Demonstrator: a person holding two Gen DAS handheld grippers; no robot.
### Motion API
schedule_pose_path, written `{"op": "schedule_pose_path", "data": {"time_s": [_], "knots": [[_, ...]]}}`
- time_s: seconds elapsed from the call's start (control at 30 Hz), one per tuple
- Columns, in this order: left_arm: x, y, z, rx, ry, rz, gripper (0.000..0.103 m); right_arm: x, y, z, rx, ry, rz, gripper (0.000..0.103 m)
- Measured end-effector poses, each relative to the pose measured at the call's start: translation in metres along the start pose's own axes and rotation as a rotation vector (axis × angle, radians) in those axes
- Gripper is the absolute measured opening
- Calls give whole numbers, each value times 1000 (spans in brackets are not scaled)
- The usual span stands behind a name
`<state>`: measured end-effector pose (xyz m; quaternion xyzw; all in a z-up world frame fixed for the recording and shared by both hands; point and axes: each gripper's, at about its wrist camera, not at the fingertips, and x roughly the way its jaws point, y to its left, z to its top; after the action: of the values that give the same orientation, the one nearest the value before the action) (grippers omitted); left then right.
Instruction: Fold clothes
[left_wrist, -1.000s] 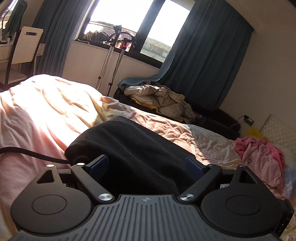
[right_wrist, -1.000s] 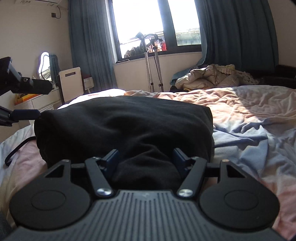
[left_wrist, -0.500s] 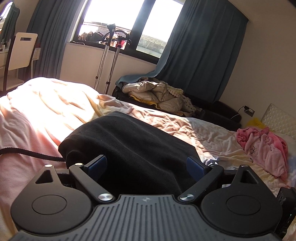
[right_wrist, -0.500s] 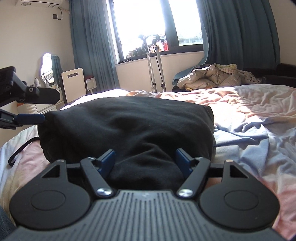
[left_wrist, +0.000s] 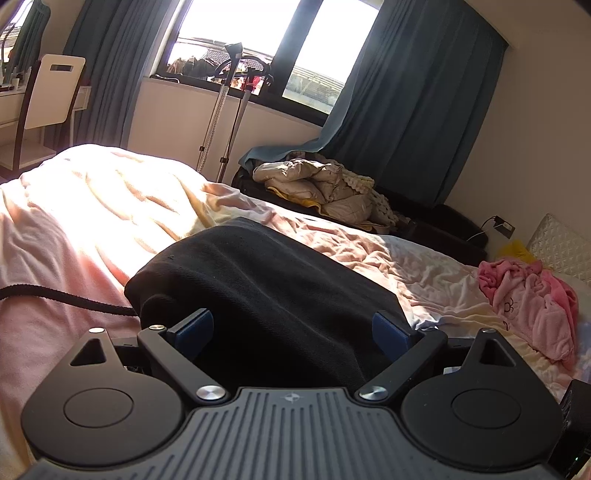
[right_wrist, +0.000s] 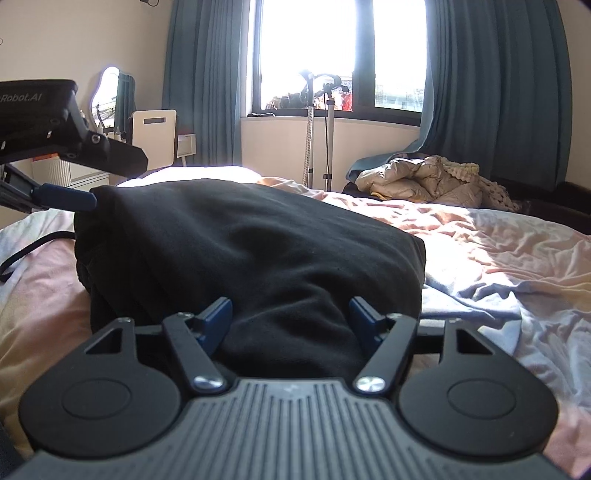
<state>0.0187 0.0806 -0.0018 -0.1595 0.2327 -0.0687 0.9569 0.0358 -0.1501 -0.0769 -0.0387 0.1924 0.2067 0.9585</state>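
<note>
A black garment (left_wrist: 273, 291) lies folded in a thick bundle on the pink bed sheet (left_wrist: 92, 206); it also shows in the right wrist view (right_wrist: 251, 254). A black drawstring (left_wrist: 55, 297) trails from it to the left. My left gripper (left_wrist: 293, 328) is open with its blue pads wide apart on either side of the near edge of the bundle. My right gripper (right_wrist: 290, 317) is open too, its pads straddling a hump of the black cloth. The left gripper also appears at the left of the right wrist view (right_wrist: 66, 184), beside the bundle's far corner.
A pink garment (left_wrist: 532, 299) lies crumpled on the bed at the right. A beige quilted jacket (left_wrist: 325, 188) sits on a dark sofa past the bed. Crutches (left_wrist: 225, 107) lean at the window wall. A white chair (left_wrist: 48, 99) stands at the far left.
Both grippers have drawn back slightly and risen a little from the black bundle. The jaws have stayed open and the bundle has not moved.
</note>
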Motion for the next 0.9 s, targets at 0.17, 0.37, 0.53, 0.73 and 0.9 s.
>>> {"op": "schedule_pose_path", "data": {"time_s": [0.17, 0.37, 0.53, 0.73, 0.9], "knots": [[-1, 5, 1, -40, 1, -39, 94, -5, -8, 6, 22, -4, -28, 24], [6, 8, -1, -93, 47, -132, 95, -23, -12, 15, 58, -45, -47, 5], [24, 8, -1, -104, 66, -111, 94, -30, -9, 14, 53, -37, -46, 11], [53, 34, 1, -319, 116, -106, 90, -30, 15, 2, -74, -9, -45, 69], [69, 38, 5, -387, 111, -106, 84, -18, 26, -1, -140, -12, -66, 71]]}}
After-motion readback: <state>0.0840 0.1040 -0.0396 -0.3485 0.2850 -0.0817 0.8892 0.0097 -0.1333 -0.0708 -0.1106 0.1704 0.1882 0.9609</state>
